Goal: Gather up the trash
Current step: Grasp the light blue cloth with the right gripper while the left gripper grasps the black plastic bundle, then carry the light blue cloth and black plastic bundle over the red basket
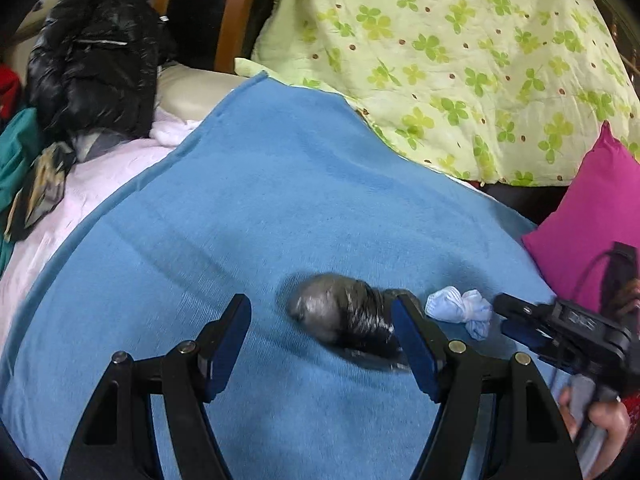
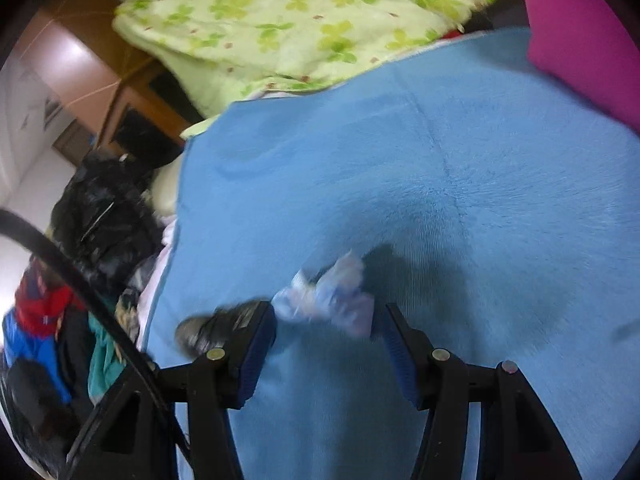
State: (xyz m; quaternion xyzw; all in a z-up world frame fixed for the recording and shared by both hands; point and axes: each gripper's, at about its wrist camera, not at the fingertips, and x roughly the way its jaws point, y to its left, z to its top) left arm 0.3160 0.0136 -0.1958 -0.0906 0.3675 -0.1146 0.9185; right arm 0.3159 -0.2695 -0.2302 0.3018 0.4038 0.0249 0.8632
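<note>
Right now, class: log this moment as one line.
left gripper: open by black wad | right gripper: open at white wad | blue blanket

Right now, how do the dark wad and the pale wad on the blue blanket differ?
The dark wad is grey-black and glossy like plastic film; the pale wad is white-blue and matte. The dark wad looks larger. It lies ahead of the open left gripper; the pale wad lies between the open right gripper's fingers. Both are crumpled on the blue blanket.

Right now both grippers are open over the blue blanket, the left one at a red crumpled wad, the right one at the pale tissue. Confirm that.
Not quite: the left gripper is at a black plastic wad, not red, as the left wrist view shows. The right gripper, open, is at the pale tissue on the blue blanket.
</note>
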